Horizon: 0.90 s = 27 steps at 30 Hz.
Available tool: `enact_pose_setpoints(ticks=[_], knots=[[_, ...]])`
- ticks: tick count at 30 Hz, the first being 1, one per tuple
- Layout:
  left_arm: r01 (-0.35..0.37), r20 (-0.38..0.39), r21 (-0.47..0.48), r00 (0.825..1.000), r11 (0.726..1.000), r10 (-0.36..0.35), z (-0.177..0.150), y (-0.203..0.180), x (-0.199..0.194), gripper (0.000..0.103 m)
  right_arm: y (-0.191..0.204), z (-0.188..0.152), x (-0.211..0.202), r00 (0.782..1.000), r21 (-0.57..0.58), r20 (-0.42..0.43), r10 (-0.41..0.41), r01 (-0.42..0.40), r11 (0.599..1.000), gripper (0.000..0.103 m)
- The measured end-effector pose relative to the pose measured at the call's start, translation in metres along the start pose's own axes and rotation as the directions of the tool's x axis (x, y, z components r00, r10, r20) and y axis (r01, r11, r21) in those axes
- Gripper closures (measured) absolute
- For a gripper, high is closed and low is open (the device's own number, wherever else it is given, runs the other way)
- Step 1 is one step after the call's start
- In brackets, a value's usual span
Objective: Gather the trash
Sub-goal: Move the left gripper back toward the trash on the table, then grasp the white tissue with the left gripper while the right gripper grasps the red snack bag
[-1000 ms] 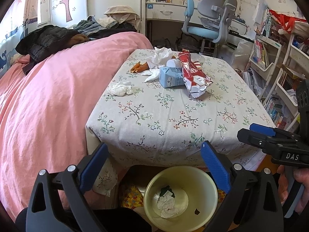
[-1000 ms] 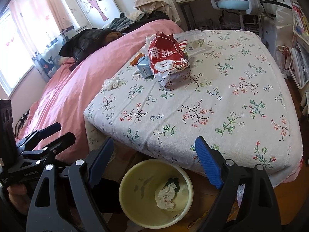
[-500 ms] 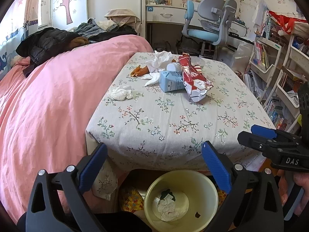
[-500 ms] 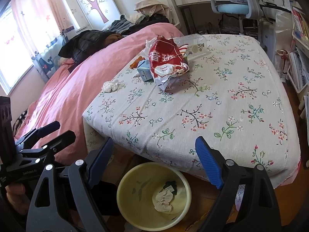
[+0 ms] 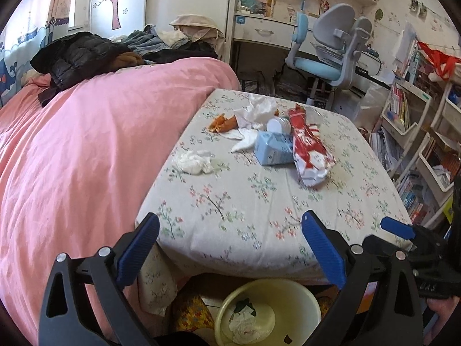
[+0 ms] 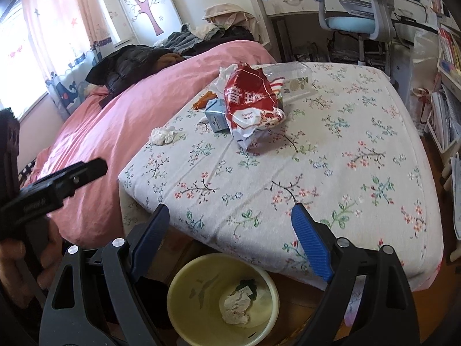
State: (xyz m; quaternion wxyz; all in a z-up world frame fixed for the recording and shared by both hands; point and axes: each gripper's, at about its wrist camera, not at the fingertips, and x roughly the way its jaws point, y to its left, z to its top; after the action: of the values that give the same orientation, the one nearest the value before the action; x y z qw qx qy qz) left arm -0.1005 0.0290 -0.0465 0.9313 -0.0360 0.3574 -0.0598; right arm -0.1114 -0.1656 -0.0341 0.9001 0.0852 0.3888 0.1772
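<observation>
Trash lies on the flowered tablecloth (image 5: 247,201): a red snack bag (image 5: 309,150), a blue carton (image 5: 273,151), a crumpled white tissue (image 5: 193,163), an orange wrapper (image 5: 223,122) and a heap of white tissue (image 5: 256,109). A yellow bin (image 5: 268,311) stands on the floor under the table's near edge, with a crumpled tissue in it. My left gripper (image 5: 230,225) hangs open and empty over that edge, above the bin. My right gripper (image 6: 230,213) is beside it, also open and empty, with the red snack bag (image 6: 253,106) and the bin (image 6: 222,297) in its view.
A bed with a pink cover (image 5: 86,150) and piled clothes adjoins the table's left side. A blue desk chair (image 5: 328,57) stands behind the table and bookshelves (image 5: 417,132) line the right. A clear plastic container (image 6: 291,75) lies behind the bag.
My left gripper has moved forward and a little up, so the table looms larger and the bin sits lower in its view. The right gripper has hardly moved. Both stay open.
</observation>
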Motion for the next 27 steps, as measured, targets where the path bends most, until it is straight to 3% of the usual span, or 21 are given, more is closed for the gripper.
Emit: enact_pose_setpoints(ticks=[11,16,27], knots=[[-0.038,-0.075,-0.063,0.997,0.997,0.034,0.034,0.033,0.038,0.008,0.002,0.051,0.019,1.000,-0.063,0.012,-0.003,0.004,0.998,0.020],[-0.089,-0.114,-0.027,0.990,0.996,0.085,0.045,0.038,0.061,0.008,0.000,0.072,0.049,0.999,-0.099,-0.025,-0.040,0.037,0.994,0.020],[-0.114,-0.191,0.018,0.975,0.993,0.115,0.062,0.041,0.110,0.008,-0.015,0.098,0.113,0.993,-0.076,-0.077,-0.085,0.079,0.994,0.020]])
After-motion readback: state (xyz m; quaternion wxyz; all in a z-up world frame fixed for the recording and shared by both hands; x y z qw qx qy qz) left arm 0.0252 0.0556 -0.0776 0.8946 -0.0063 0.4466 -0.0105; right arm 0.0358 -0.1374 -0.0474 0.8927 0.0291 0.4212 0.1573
